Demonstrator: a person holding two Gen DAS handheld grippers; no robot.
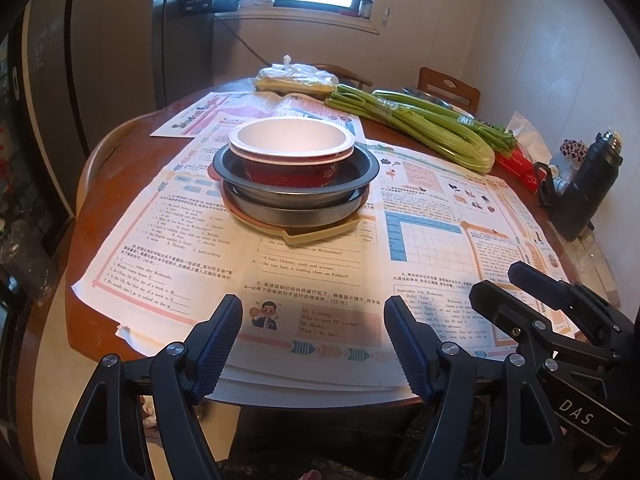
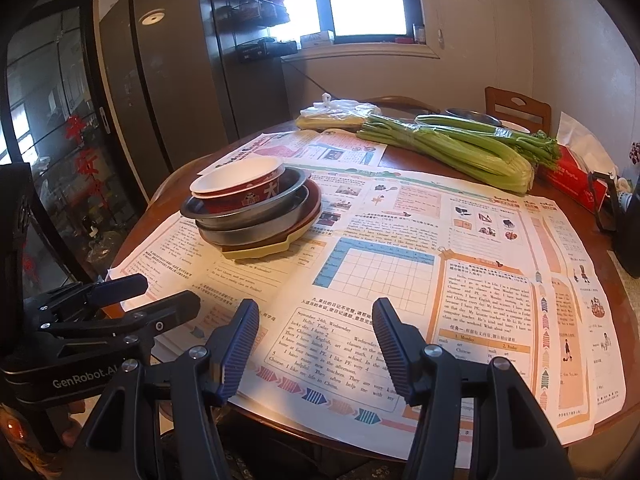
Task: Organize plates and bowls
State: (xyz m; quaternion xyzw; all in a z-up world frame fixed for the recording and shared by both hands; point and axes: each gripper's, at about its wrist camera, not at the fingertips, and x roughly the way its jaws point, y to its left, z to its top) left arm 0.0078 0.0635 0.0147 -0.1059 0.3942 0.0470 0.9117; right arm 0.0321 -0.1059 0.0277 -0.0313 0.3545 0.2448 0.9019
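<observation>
Mid-table on the printed paper sheets (image 1: 312, 276), a red-and-white paper bowl (image 1: 291, 148) tops two grey metal pans (image 1: 296, 196) and a beige plastic tray (image 1: 320, 234). My left gripper (image 1: 313, 344) and right gripper (image 2: 316, 344) hover open, empty. The bowl looks light and crushable; I'd pinch its rim gently. The pans seem stiff and slick.

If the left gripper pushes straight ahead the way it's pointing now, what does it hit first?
Most likely the printed paper sheets covering the table, since the open left gripper angles down at them. The stack of bowls and plates sits further along; depth is uncertain.
</observation>
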